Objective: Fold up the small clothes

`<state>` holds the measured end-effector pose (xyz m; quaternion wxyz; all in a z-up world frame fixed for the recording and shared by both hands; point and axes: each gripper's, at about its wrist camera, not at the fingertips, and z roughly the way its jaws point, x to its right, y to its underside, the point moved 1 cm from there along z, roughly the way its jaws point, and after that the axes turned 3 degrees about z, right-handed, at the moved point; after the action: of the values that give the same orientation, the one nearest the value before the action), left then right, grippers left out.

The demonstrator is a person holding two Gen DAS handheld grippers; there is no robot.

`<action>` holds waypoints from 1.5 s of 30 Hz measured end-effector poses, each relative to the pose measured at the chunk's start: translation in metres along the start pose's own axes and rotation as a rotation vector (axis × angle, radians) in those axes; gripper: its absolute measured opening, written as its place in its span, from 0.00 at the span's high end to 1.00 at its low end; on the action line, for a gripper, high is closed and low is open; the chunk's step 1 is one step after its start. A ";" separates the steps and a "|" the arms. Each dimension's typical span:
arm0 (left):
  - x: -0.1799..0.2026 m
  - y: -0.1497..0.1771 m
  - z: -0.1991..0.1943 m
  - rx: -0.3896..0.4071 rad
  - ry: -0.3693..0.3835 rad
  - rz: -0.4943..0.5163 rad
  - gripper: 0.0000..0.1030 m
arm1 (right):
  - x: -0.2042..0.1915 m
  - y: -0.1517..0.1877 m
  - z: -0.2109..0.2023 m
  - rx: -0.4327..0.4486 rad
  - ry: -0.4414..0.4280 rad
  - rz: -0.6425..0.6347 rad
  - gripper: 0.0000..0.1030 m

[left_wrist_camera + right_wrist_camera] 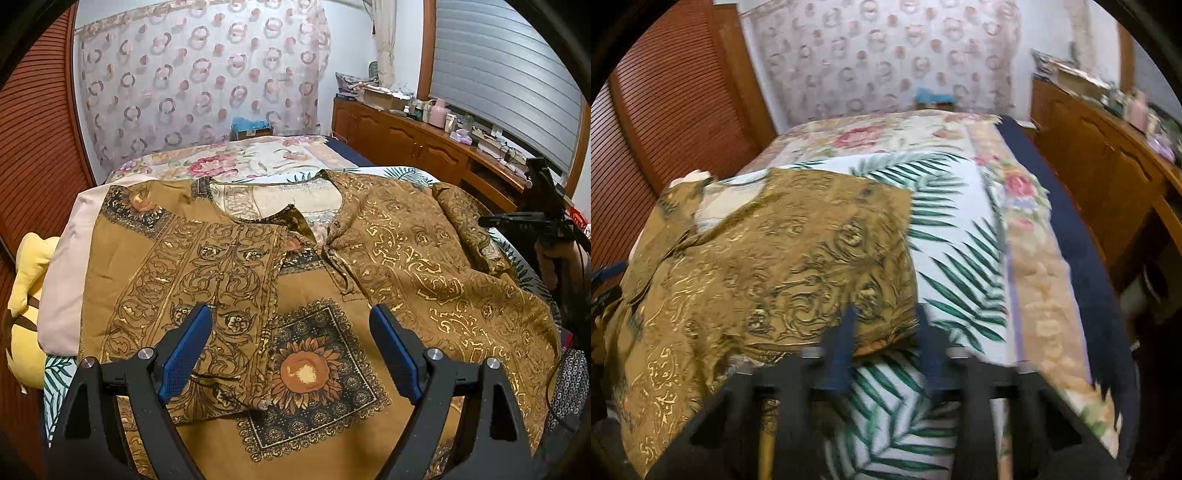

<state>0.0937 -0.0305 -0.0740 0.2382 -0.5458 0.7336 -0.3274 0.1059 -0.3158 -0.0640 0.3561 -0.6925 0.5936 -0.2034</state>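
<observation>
Shirt (236, 258) (775, 258), brown and gold, lies spread on the bed (953, 240); its near end is cut off behind the left hand-held gripper (288, 332), whose fingers are wide apart above it and hold nothing. The right view is blurry, but the right hand-held gripper (888, 332) shows a small gap between its fingers, with the shirt's edge lying in that gap. Only the left view shows the sunflower print (303, 369), a yellow toy (29, 277) and a box (380, 98) on the cupboard, and I cannot tell what is inside it.
</observation>
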 end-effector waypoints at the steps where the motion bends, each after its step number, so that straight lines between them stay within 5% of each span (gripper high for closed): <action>1: -0.001 0.000 -0.001 0.001 -0.003 0.000 0.15 | -0.007 -0.003 -0.002 0.005 -0.014 -0.022 0.93; 17: -0.017 0.006 -0.009 0.014 -0.023 -0.038 0.15 | -0.124 -0.076 0.011 0.056 -0.210 -0.237 0.96; 20: -0.020 0.008 -0.009 0.011 -0.025 -0.044 0.15 | -0.135 -0.082 0.022 0.058 -0.182 -0.276 0.78; 23: -0.023 0.009 -0.009 0.012 -0.028 -0.050 0.15 | -0.134 -0.077 0.023 0.077 -0.175 -0.261 0.62; 34: -0.027 0.012 -0.007 0.009 -0.036 -0.065 0.15 | -0.119 -0.019 0.025 -0.004 -0.070 -0.279 0.62; 39: -0.030 0.013 -0.005 0.001 -0.044 -0.066 0.15 | -0.123 0.001 0.024 -0.039 -0.117 -0.270 0.62; 42: -0.029 0.013 -0.004 0.000 -0.042 -0.070 0.15 | -0.129 0.014 0.020 -0.057 -0.158 -0.282 0.66; 45: -0.029 0.013 -0.003 -0.005 -0.044 -0.065 0.15 | -0.138 0.025 0.022 -0.082 -0.148 -0.323 0.85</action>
<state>0.0916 0.0006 -0.0815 0.2421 -0.5769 0.7110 -0.3211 0.0753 -0.1782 -0.0782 0.3331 -0.8058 0.4545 -0.1820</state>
